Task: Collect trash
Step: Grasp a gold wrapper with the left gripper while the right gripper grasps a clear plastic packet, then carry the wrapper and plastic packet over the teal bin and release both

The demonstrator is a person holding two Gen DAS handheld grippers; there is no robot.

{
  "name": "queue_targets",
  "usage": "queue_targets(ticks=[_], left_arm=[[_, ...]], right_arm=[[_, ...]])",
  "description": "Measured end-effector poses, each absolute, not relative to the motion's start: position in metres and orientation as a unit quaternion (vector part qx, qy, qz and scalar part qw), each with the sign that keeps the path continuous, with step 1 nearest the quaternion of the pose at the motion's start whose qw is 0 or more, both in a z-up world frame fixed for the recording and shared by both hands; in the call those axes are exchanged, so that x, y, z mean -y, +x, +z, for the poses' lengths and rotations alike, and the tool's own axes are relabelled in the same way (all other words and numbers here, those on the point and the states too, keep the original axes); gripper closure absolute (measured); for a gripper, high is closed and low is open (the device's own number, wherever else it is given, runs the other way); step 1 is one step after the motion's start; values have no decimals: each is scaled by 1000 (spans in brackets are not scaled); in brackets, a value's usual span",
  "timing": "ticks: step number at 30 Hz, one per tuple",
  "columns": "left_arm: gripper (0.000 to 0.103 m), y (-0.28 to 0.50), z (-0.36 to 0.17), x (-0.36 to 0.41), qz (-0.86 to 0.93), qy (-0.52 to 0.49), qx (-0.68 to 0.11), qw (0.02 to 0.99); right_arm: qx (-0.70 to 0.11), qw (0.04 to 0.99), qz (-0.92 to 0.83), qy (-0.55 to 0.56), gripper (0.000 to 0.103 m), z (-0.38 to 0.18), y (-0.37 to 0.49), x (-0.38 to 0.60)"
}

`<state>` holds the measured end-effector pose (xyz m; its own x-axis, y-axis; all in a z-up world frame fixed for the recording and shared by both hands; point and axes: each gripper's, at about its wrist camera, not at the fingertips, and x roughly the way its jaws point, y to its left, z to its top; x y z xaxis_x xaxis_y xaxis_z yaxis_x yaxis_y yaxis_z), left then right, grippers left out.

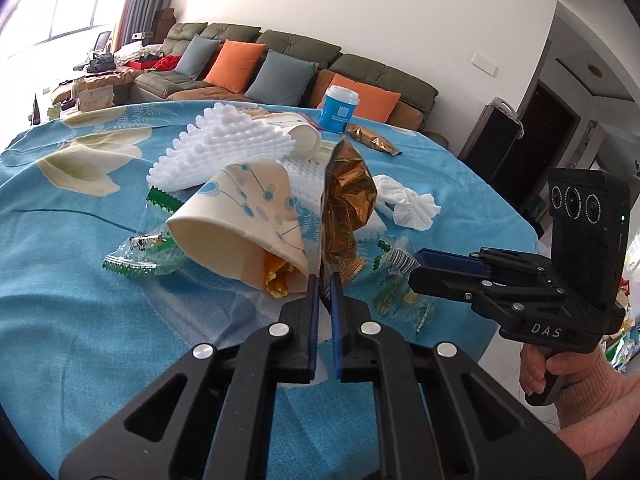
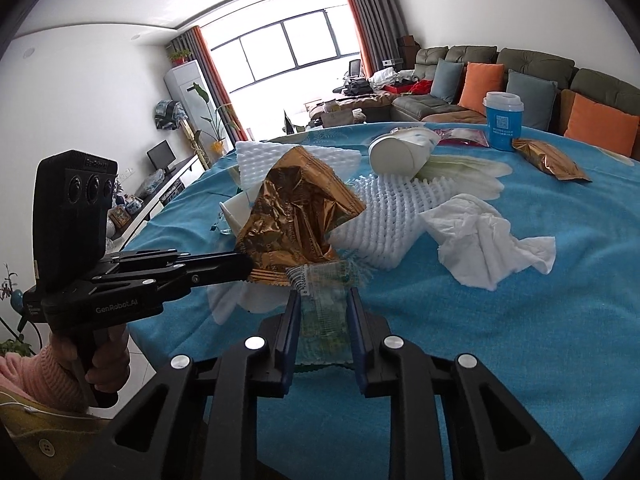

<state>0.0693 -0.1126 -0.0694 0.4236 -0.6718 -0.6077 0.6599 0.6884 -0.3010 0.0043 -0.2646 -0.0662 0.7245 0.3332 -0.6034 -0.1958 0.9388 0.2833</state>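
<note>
Gold wrapper (image 1: pixel 346 204) pinched in your left gripper (image 1: pixel 325 280); right gripper (image 2: pixel 323 300) spread around clear packet (image 2: pixel 324 312), seemingly ungripped. Close squarely, lift slowly.

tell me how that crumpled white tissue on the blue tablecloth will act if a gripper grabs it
The crumpled tissue looks soft and floppy: its folds sag flat on the tablecloth, so it would likely droop from the jaws. It is probably very light, being thin paper. It seems unlikely to roll or slip, but a pinch on one loose corner might tear it.
</note>
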Motion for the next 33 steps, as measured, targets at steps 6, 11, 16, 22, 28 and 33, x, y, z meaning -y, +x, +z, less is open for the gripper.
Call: queue_targets(ticks=[6,11,16,22,28,33], left_arm=[[100,61,-58,103,-402,-11,-344,849],[101,53,-48,85,-402,-19,-330,854],[101,44,-37,58,-393,-29,-315,863],[101,31,-26,19,-366,-47,-303,879],[101,23,-21,-27,-323,-72,-296,896],[101,17,-20,-65,-284,-95,-292,908]], right_arm=[[-327,927,148,105,82,-55,2,266],[-319,929,158,103,82,-48,3,261],[-310,929,175,97,82,-40,7,248],[-306,924,209,90,82,-36,16,225],[-304,916,249,86,82,-34,30,196],[-302,907,282,79,82,-33,46,168]])
